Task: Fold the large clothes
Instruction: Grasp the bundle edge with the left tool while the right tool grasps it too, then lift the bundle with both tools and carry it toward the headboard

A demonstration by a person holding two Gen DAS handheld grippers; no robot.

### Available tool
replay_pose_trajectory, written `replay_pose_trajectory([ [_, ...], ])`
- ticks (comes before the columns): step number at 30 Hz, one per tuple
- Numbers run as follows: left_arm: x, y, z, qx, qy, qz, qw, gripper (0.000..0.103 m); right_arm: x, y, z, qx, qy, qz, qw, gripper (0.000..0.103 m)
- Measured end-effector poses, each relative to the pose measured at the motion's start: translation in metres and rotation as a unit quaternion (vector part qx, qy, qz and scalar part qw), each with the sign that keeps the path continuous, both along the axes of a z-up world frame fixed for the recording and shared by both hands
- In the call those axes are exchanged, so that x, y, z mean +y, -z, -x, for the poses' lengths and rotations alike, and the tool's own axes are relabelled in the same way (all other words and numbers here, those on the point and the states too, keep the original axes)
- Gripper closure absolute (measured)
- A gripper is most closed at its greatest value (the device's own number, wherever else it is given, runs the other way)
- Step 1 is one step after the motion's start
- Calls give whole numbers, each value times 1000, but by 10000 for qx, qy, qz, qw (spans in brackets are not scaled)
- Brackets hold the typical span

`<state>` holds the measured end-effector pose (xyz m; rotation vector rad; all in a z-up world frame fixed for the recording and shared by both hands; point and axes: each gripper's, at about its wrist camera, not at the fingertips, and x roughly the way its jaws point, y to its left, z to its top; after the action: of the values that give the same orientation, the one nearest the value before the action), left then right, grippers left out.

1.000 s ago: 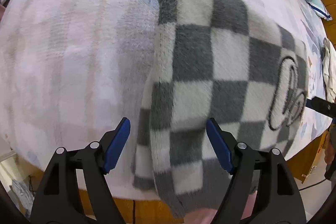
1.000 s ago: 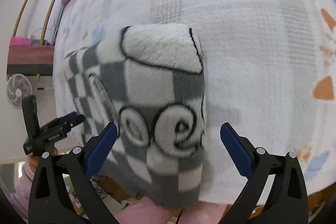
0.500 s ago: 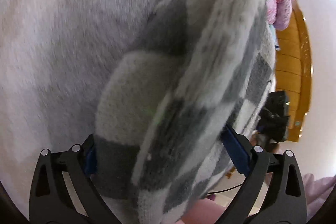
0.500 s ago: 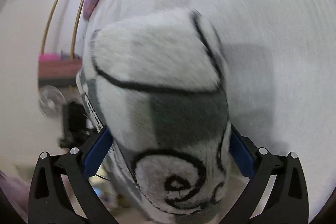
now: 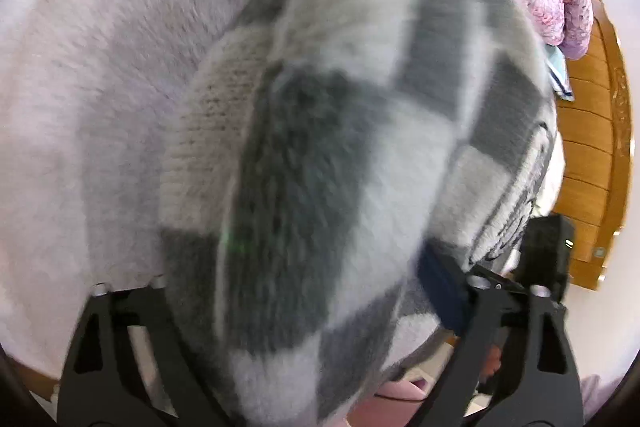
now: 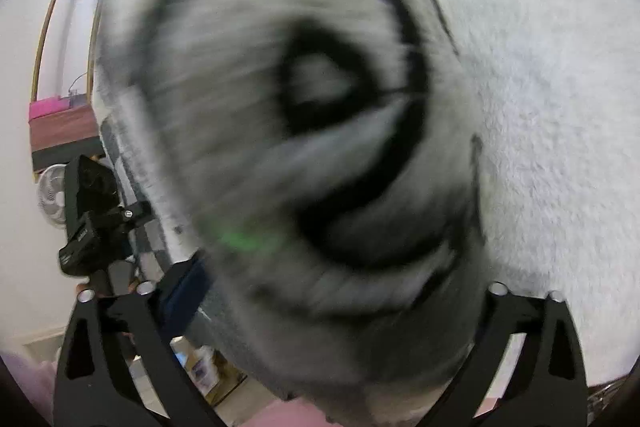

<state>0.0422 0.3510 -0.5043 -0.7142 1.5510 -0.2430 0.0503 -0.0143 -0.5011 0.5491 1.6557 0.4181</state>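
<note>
The left gripper has its fingers spread wide around a thick fold of the checkered fleece garment, which bulges between them above the pale bed. At three o'clock, the right gripper grips the garment's lettered end likewise, blurred.

Sweater motion-blurred, covers left gripper jaws; right gripper likewise.
</note>
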Motion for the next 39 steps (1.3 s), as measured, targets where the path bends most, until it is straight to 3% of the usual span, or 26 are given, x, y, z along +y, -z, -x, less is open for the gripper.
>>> replay_pose_trajectory([
  [2, 0, -21, 2, -70, -41, -262, 9996, 48, 3, -18, 2, -82, 71, 106, 9999, 26],
  [5, -1, -51, 13, -254, 53, -493, 9984, 53, 0, -44, 3, -148, 194, 22, 9997, 44],
  [8, -13, -77, 15, -439, 94, -568, 9974, 54, 2, -65, 1, -283, 189, 60, 9994, 49],
  [15, -27, -153, 24, -836, 57, -762, 9936, 54, 18, -130, 3, -526, 269, -376, 9975, 51],
  [20, -33, -200, 39, -1128, -48, -710, 9911, 54, 17, -180, 13, -883, 172, -330, 9954, 52],
  [26, -58, -243, 39, -1418, 184, -570, 9881, 54, -4, -239, 23, -1244, 137, -162, 9920, 52],
  [32, -93, -291, 35, -1925, 661, -672, 9768, 54, -18, -277, 42, -1581, 439, -108, 9864, 52],
  [39, -134, -326, 39, -2373, 1198, -619, 9620, 54, -59, -316, 75, -1903, 1104, -22, 9755, 52],
])
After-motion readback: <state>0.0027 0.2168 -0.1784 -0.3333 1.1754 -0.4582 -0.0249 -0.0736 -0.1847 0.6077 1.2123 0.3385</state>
